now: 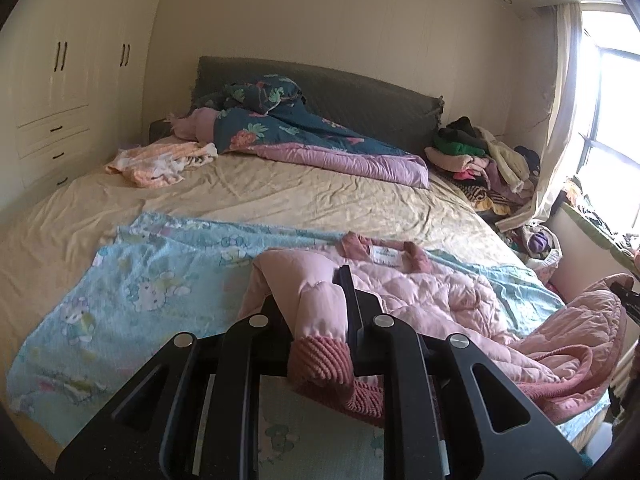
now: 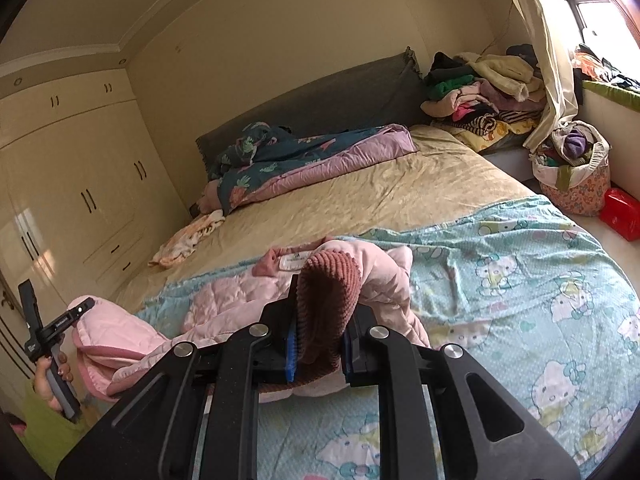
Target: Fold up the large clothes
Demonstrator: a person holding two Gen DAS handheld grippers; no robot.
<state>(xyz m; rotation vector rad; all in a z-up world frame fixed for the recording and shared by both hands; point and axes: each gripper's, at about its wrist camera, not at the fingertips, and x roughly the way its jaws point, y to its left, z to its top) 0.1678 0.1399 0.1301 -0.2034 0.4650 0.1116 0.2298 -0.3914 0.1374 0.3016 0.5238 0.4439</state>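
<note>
A pink quilted jacket (image 1: 432, 300) lies crumpled on a light blue cartoon-cat blanket (image 1: 160, 280) at the near end of the bed, its collar label (image 1: 386, 257) facing up. My left gripper (image 1: 316, 312) is shut on one sleeve, and the ribbed dark-pink cuff (image 1: 320, 364) hangs out behind the jaws. In the right wrist view my right gripper (image 2: 320, 320) is shut on the other sleeve's ribbed cuff (image 2: 328, 280), lifted above the blanket (image 2: 520, 280). The left gripper (image 2: 82, 306) shows at the far left of that view, held by a hand (image 2: 52, 384) and trailing pink fabric.
A teal floral and purple quilt (image 1: 304, 136) is bunched at the grey headboard (image 1: 360, 88), with a peach cloth (image 1: 160, 164) beside it. A clothes pile (image 1: 480, 156) fills the far right corner. A stuffed fabric basket (image 2: 572, 176) and a red box (image 2: 620, 212) stand right of the bed. Wardrobes (image 1: 60, 80) line the left.
</note>
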